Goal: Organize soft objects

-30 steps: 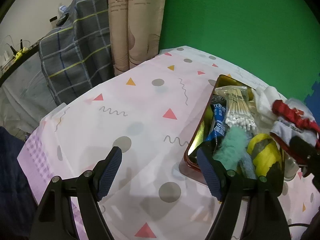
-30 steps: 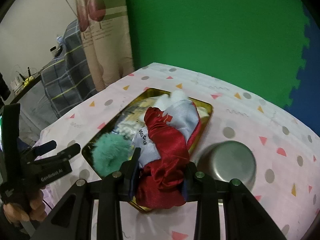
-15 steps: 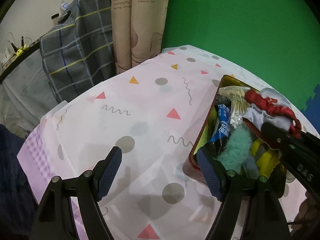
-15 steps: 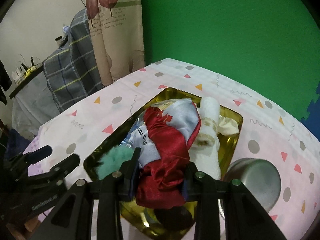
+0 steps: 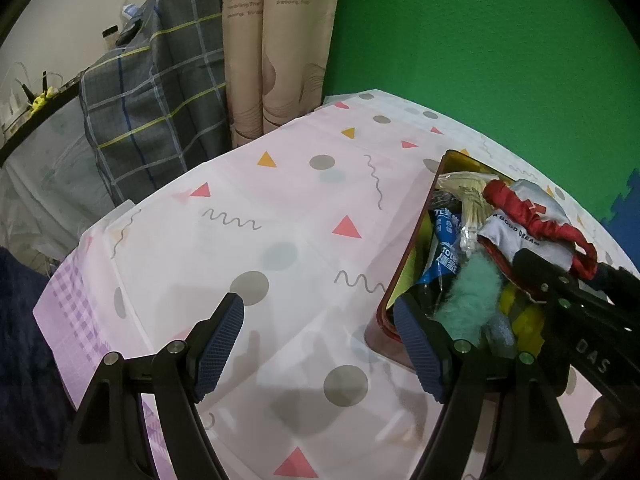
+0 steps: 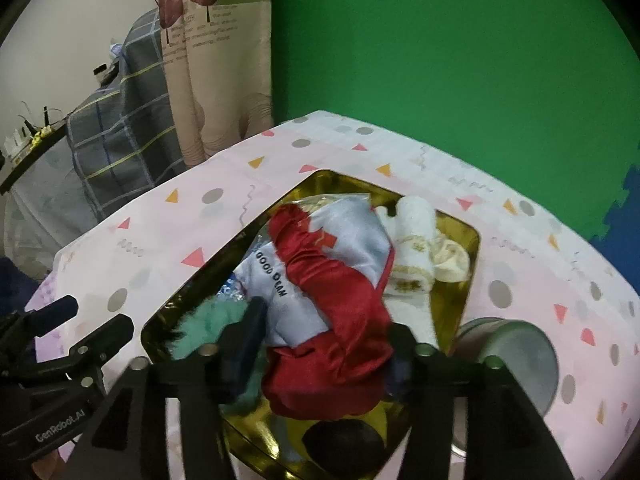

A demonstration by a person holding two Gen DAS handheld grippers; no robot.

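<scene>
A red and grey satin eye mask [image 6: 320, 280] printed "GOOD DREAM" lies on the heap in the gold tray [image 6: 476, 240]. It sits between the fingers of my right gripper [image 6: 324, 332], whose jaws are opening; the pads stand just off the cloth. In the left wrist view the same mask [image 5: 528, 224] tops the tray [image 5: 412, 240], above a teal fluffy piece [image 5: 472, 296]. My left gripper [image 5: 318, 312] hangs open over the tablecloth beside the tray's left rim, with nothing between its fingers.
The tray also holds a rolled white towel [image 6: 416, 248], cotton swabs [image 5: 472, 216], a blue packet [image 5: 446, 252] and something yellow [image 5: 520, 312]. A metal bowl [image 6: 520, 344] stands right of the tray. Patterned pink tablecloth [image 5: 260, 220] stretches left; curtains and a plaid cloth hang beyond.
My right gripper moved with the mask over the tray's middle, then its jaws spread apart around it. The left gripper stayed where it was, open.
</scene>
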